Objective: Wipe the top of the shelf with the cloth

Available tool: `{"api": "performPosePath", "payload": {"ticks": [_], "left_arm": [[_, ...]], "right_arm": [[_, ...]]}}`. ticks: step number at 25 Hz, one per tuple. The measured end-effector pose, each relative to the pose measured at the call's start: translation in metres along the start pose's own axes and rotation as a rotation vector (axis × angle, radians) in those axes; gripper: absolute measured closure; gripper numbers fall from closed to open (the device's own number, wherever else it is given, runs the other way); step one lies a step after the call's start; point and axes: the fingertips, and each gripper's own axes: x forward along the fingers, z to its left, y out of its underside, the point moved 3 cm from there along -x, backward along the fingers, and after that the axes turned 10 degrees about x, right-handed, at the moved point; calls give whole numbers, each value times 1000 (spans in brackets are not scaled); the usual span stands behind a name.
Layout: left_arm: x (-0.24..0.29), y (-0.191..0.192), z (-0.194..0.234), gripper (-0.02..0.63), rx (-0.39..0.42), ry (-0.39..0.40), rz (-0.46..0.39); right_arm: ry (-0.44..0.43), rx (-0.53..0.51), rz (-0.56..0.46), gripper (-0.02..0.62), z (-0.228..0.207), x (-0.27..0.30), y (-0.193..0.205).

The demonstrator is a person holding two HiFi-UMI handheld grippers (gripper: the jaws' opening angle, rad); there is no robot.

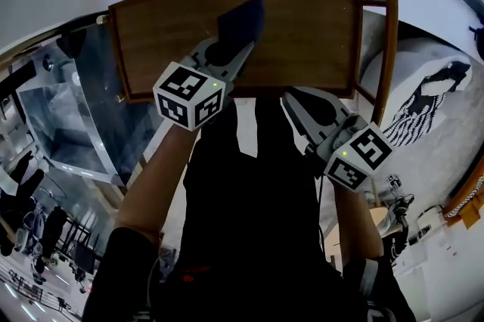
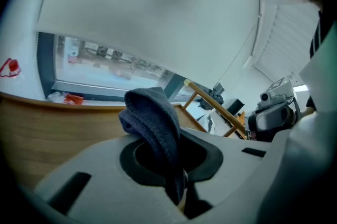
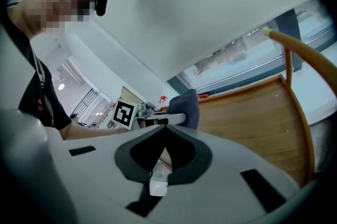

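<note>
Left gripper [image 1: 239, 48] has its 2 jaws clamped on a dark blue cloth [image 1: 242, 20], which sticks out past the tips in a bunched fold [image 2: 152, 118]. In the head view the cloth sits over the middle of the wooden shelf top [image 1: 318, 33], towards its far edge. From the right gripper view the fold [image 3: 189, 107] hangs close to the wood, but whether it touches cannot be told. The right gripper [image 1: 293, 100] waits at the near edge of the board with its jaws drawn close together and nothing between them.

The step in hand looks like the start of a wiping stroke. To do it well, the person would likely tip the left gripper down so the fold flattens against the wood, since a bunched cloth cleans only a small patch. Light, steady pressure should suit it; pushing hard could drag the fabric out of the jaws or scrape the tips on the board. Overlapping passes from 1 side to the other, worked back from the far edge, would cover the whole top. The right gripper should stay clear of the stroke's path, near the wooden upright [image 1: 389, 26].
</note>
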Motion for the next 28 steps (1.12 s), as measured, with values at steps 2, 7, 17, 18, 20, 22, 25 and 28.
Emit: {"api": "performPosePath", "payload": {"ticks": [2, 7, 17, 18, 20, 22, 25, 28], "left_arm": [[-25, 9, 19, 551, -32, -46, -21], [-83, 29, 63, 551, -66, -148, -52], [-178, 74, 128, 551, -21, -324, 25], [-186, 80, 134, 551, -19, -343, 42], [-201, 91, 143, 551, -18, -378, 77], [-212, 101, 149, 551, -12, -405, 115], [-223, 112, 151, 551, 6, -429, 168], [-225, 121, 149, 551, 12, -437, 208]], "right_arm": [[-15, -19, 38, 591, 11, 19, 4], [-52, -56, 124, 591, 39, 67, 16], [-97, -99, 233, 591, 85, 143, 40], [-100, -101, 242, 591, 87, 149, 43], [-106, -105, 262, 591, 93, 160, 49], [-114, -109, 280, 591, 98, 168, 55], [-120, -121, 299, 591, 104, 176, 61], [-121, -135, 311, 591, 106, 180, 64]]}}
